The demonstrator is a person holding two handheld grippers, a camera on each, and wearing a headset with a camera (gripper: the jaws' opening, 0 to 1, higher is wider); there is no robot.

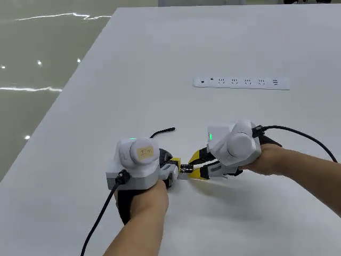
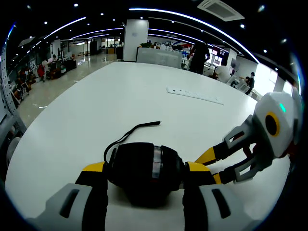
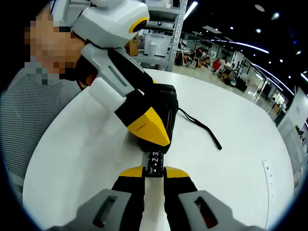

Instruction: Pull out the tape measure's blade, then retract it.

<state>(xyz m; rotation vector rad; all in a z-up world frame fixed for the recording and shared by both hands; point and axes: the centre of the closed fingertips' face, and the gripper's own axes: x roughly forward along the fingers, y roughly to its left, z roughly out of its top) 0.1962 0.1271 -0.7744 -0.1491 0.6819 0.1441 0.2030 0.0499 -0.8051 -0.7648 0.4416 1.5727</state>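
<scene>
Step in hand: judged as the very start of the pull-out, with just a short stub of blade (image 3: pixel 155 161) out of the tape measure (image 3: pixel 167 103) and printed numbers readable at its tip.
Grip, left: left gripper (image 2: pixel 145 171) clenched on the black case (image 2: pixel 139 159), one yellow-tipped jaw on each side.
Grip, right: right gripper (image 3: pixel 155 174) pinching the blade end between its yellow tips, just beside the case mouth.
Whereabouts: tape measure near the front edge of the white table (image 1: pixel 160 64), between the two grippers. Resting on the surface or held just above it: cannot tell. Wrist strap (image 2: pixel 132 131) lying loose on the far side.
Pose: in the head view, grippers nose to nose and nearly in line. Left hand (image 1: pixel 146 200) low and close to the body, right hand (image 1: pixel 266 159) out to the right with the forearm roughly level with the table.
Next move, as a judgement: right gripper drawn straight away along the blade's line, left gripper bracing the case against the spring.
Risk: blade slipping from the pinch and snapping back, or kinking under a crooked pull.
Surroundings: power strip (image 1: pixel 242 82) well apart, farther up the table.
</scene>
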